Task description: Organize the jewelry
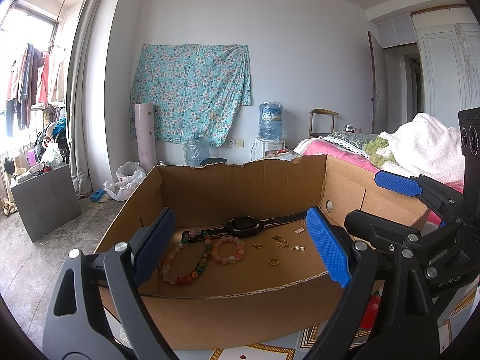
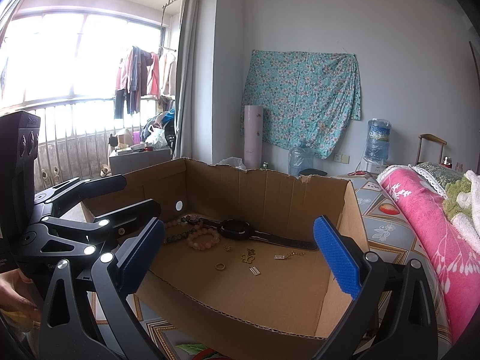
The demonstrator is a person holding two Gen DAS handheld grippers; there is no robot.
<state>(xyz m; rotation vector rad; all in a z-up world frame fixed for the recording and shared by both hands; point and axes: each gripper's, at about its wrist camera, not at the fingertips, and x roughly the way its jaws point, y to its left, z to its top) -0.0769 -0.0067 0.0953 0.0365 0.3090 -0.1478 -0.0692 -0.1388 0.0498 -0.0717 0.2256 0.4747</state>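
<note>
Both grippers [image 1: 243, 246] [image 2: 240, 255] gape empty before the box [image 1: 240, 297], where we find watch [image 1: 243, 226], bracelets [image 1: 228, 250], ring [image 1: 273, 261] and charms [image 1: 280, 240] loose, nothing yet sorted.

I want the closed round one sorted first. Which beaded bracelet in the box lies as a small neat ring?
The pale pink beaded bracelet, lying as a tight ring beside the watch. The multicoloured strand sprawls in a long loose loop.
</note>
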